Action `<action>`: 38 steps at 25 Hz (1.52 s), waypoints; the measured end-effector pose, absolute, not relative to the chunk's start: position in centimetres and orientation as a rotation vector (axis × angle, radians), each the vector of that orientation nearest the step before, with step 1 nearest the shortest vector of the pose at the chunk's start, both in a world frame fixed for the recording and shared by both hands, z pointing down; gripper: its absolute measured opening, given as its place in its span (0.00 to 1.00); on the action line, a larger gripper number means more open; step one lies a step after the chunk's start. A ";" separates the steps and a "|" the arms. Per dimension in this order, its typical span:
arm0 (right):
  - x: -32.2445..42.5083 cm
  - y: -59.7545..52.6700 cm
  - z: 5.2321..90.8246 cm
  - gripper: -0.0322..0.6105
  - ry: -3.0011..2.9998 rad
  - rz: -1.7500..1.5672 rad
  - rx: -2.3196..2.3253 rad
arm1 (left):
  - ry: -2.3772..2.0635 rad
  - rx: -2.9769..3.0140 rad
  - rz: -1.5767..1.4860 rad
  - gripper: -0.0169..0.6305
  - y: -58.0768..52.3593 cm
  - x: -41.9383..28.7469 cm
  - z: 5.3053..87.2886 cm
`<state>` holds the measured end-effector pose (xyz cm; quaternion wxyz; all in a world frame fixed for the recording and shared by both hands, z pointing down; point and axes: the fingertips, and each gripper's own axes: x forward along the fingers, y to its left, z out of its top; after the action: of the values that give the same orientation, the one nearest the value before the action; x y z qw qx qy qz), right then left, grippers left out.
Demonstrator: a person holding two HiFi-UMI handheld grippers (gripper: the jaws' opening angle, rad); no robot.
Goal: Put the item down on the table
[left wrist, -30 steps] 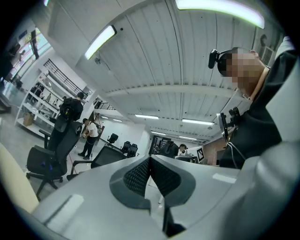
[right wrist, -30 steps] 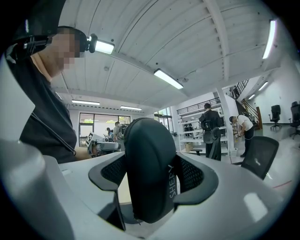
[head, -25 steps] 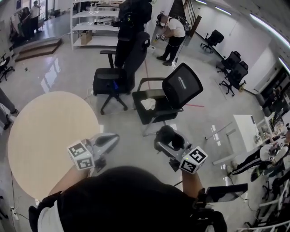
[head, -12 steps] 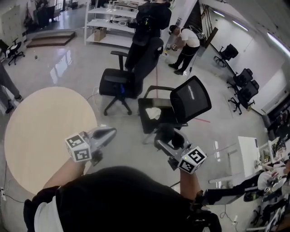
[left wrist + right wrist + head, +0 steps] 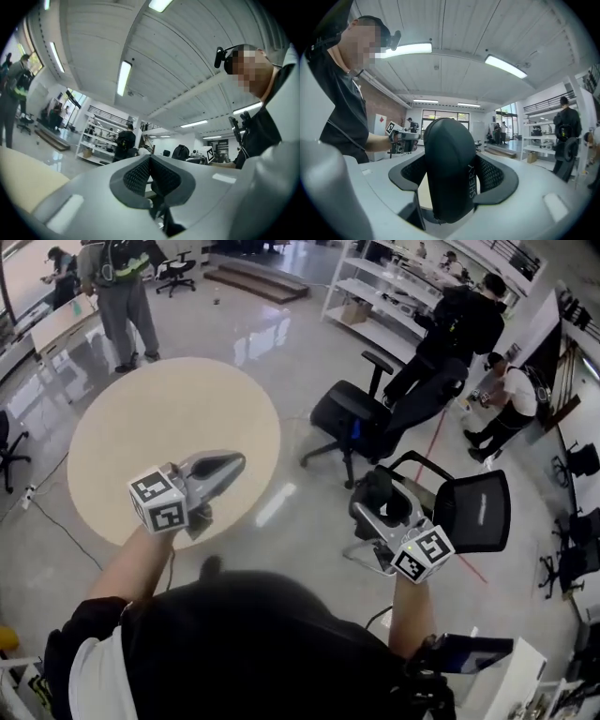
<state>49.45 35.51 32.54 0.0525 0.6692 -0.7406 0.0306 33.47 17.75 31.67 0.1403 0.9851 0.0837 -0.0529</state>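
A black oval zip case [image 5: 376, 487] stands upright between the jaws of my right gripper [image 5: 375, 501], which is shut on it. In the right gripper view the case [image 5: 449, 164] fills the gap between the mesh pads [image 5: 493, 173]. The round beige table [image 5: 159, 427] lies ahead and to the left. The case hangs over the floor, right of the table's edge. My left gripper [image 5: 232, 463] shows over the table's near right part. Its jaws meet pad to pad with nothing between them [image 5: 150, 172].
Two black office chairs [image 5: 354, 414] [image 5: 473, 510] stand on the shiny floor right of the table. People stand by the white shelves [image 5: 389, 307] at the back right. Another person [image 5: 117, 287] stands beyond the table at top left.
The view has swung left, so the round table now lies ahead and the chairs have shifted right. Both grippers moved left with it. The right one still holds the case.
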 end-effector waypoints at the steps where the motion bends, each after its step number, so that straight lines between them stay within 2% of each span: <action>1: 48.8 33.4 32.1 0.58 -2.274 0.079 1.991 | 0.173 2.862 -0.161 0.02 15.7 32.0 30.9; 9: 41.9 9.8 29.0 0.58 -2.371 -0.066 1.667 | -0.297 2.934 -0.247 0.02 -3.8 18.6 29.1; 18: 33.4 -16.8 32.5 0.58 -2.355 -0.089 1.475 | -0.517 2.877 -0.170 0.02 -23.3 7.0 34.7; 28: 28.7 -36.9 40.2 0.58 -2.289 -0.047 1.310 | -0.607 2.786 -0.097 0.02 -36.8 2.2 42.7; 38: 24.8 -52.4 48.8 0.58 -2.204 -0.078 1.097 | -0.666 2.721 -0.112 0.02 -46.8 1.0 50.1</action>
<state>24.83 -52.39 48.78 0.3327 0.4201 -0.8438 -0.0300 1.02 -46.85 50.13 0.1682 0.9568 -0.2340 -0.0395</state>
